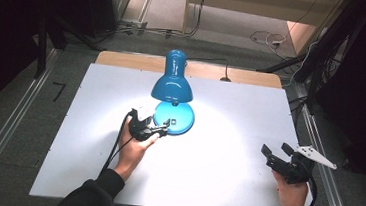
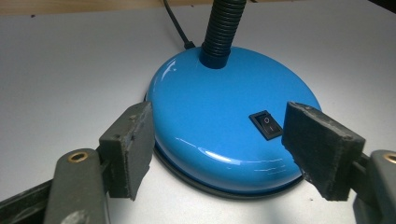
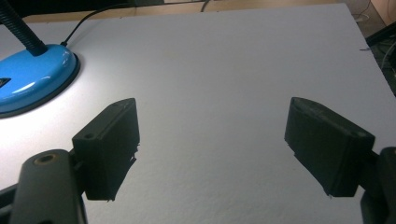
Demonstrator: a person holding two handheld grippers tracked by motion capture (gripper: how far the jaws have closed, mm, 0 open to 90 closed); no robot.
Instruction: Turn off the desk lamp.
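Note:
A blue desk lamp (image 1: 174,79) stands lit at the middle of the white table, its round base (image 2: 229,126) carrying a small black rocker switch (image 2: 265,124). A black ribbed neck (image 2: 223,28) rises from the base. My left gripper (image 1: 161,127) is open right at the base's near edge, its jaws on either side of the rim, and the right-hand jaw stands beside the switch. My right gripper (image 1: 277,152) is open over bare table at the right, far from the lamp. The base (image 3: 32,79) appears at the left of the right gripper view.
The lamp's black cord (image 2: 176,23) runs back off the base to the table's far wooden edge (image 1: 124,60). The white table top (image 1: 230,117) is brightly lit around the lamp. Metal rails (image 1: 14,118) flank the table, and cables lie on the floor behind.

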